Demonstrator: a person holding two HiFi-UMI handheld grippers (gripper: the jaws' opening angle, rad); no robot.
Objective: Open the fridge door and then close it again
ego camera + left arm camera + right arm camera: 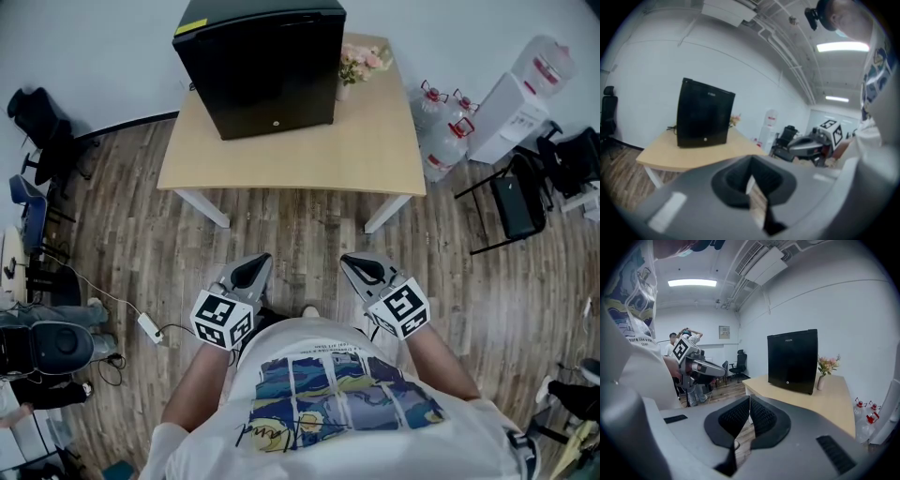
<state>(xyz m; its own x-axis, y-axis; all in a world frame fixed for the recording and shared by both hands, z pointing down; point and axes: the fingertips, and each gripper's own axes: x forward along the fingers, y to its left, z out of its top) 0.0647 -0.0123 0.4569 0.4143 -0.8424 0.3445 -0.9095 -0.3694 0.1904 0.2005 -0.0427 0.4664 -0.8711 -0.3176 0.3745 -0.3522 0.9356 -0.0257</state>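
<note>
Sitting on table (375, 150), shut fridge (267, 66), flower vase (345, 89) beside, water jugs (448, 141) nearby

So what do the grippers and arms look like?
The left gripper and right gripper are grey wedge-shaped shells with black textured pads, each carrying a white cube of black square markers. The person wears a white short-sleeved T-shirt with a blue-and-yellow print.

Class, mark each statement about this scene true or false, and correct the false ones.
1. The fridge has its door shut. True.
2. The flowers stand on top of the fridge. False: they stand on the table, beside the fridge.
3. The left gripper grips the fridge. False: it is shut on nothing, well short of the table.
4. The right gripper is shut and empty. True.
</note>
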